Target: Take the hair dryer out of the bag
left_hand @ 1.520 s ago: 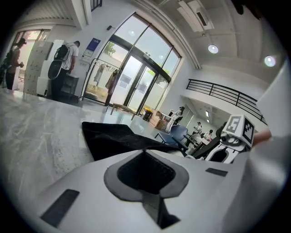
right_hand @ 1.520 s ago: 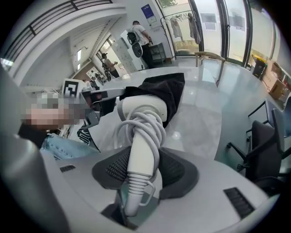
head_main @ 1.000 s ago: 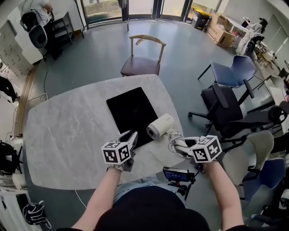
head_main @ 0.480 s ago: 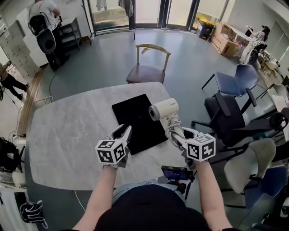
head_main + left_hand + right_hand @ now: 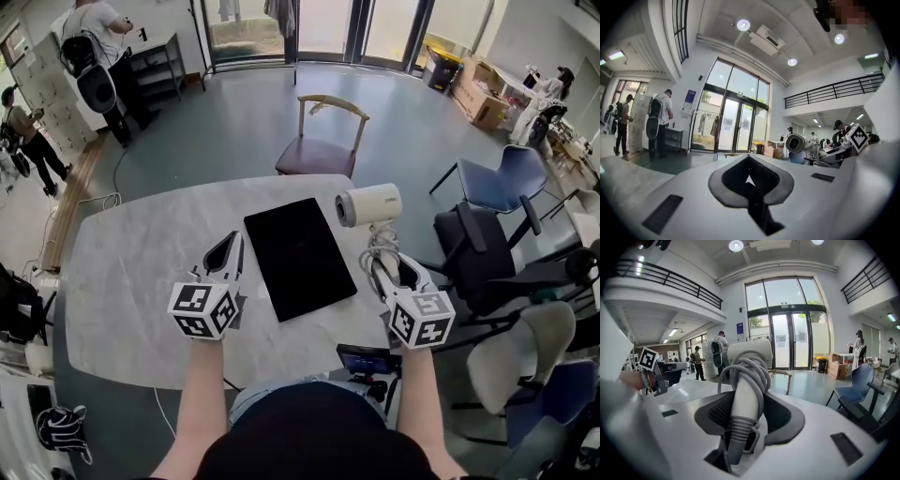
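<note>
In the head view I am holding my left gripper (image 5: 232, 243) up over the marble table (image 5: 122, 272), at about 9 o'clock from the flat black bag (image 5: 298, 255), which is lying near the table's middle. My right gripper (image 5: 383, 266) is sitting at about 4 o'clock from the bag and is carrying the white hair dryer (image 5: 368, 205), whose barrel is showing at about 2 o'clock from the bag, clear of it and near the table's right edge. A wooden chair (image 5: 323, 141) is standing at 12 o'clock beyond the table. In the left gripper view my fingers are closing right up, pads meeting, with nothing between them; the hair dryer is showing small at about 3 o'clock, and glass doors (image 5: 736, 124) are standing at 12 o'clock. In the right gripper view my fingers are clamping the hair dryer's handle, which has its grey cord (image 5: 749, 369) wound around it; the barrel is rising above the jaws at 12 o'clock. My left gripper's marker cube (image 5: 648, 359) is showing at 9 o'clock, and a blue chair (image 5: 860, 378) is standing at 3 o'clock.
</note>
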